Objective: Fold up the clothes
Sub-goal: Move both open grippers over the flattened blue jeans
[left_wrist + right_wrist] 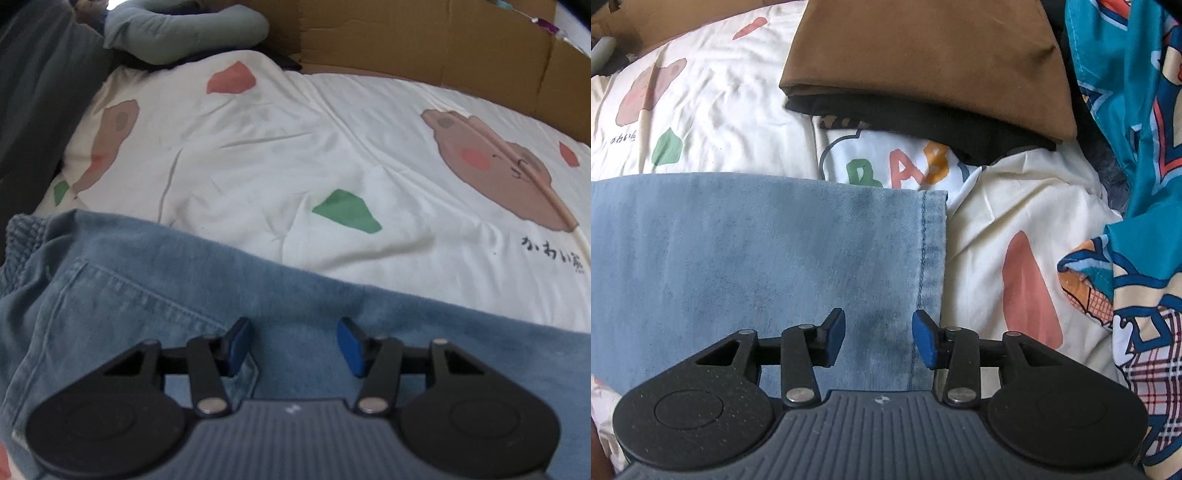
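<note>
jeans: the blue jeans (155, 280) lie flat on the bed sheet (295, 155), spread across the near side of it. the waist with its stretchy band and a pocket shows in the left view. the leg end with its stitched hem (929, 258) shows in the right view.
left tongs: the left gripper (294, 345) hangs over the jeans near the pocket. its two blue pads are spread apart and nothing is between them.
right tongs: the right gripper (878, 338) hangs over the leg end, just inside the hem. its pads are spread too, and they pinch nothing.
step now: i think both tongs are about to pick a new spot to grab for a fold.
what could go wrong: the pads could pinch the sheet along with the jeans, because the cloth lies right on it. then the sheet would lift too.
also: a grab on only the top layer would let the bottom layer slide and the fold go crooked.
things close by: the folded brown cloth (923, 59) sits just past the jeans, and the bright blue cloth (1126, 110) lies off to the right. a big swing of the leg could bump them or land on them.
far side: a cardboard box (443, 40) and a grey pillow (184, 33) sit well apart from the jeans.
</note>
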`<state>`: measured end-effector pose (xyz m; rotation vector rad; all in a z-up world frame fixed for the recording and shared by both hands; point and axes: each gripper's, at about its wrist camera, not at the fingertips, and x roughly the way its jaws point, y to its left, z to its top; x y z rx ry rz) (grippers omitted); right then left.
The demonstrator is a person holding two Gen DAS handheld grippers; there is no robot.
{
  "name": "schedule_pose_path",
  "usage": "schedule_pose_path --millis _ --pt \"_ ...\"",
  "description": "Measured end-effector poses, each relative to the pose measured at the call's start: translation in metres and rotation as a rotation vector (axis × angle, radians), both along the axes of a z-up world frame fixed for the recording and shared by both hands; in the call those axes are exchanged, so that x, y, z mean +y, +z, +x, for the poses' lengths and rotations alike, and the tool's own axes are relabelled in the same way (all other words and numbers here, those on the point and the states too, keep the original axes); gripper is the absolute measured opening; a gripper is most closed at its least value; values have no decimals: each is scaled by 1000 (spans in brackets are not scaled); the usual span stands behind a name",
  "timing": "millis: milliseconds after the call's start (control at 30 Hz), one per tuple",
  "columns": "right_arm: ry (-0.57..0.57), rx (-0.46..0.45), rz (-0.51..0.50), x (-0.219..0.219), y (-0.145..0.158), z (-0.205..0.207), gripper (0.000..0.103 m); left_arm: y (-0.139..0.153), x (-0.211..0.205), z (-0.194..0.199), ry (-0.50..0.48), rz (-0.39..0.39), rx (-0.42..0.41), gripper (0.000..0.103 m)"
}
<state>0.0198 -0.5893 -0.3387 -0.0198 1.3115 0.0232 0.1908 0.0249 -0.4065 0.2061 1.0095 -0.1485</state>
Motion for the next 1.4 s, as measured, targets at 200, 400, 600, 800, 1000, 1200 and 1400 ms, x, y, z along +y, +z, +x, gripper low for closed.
schedule_pose_path --millis 200,400,600,800,1000,1200,1400 --pt "22 31 -10 2 5 -7 48 -4 6 19 -29 -2 -23 69" --pt "21 34 -24 0 17 -6 48 -5 11 39 -10 -28 -7 74" --pt "-6 -26 20 -6 48 -6 48 22 8 51 35 -28 75 50" --pt "-31 -91 69 -17 83 -9 50 79 6 25 13 -35 73 55" --pt "-58 -142 107 -32 112 -22 50 136 15 -14 6 -50 77 60" --pt "-78 -181 132 -48 140 -40 50 181 32 -53 8 -39 75 60" --pt "-68 -198 183 -59 168 -51 50 203 52 -94 74 -35 100 65"
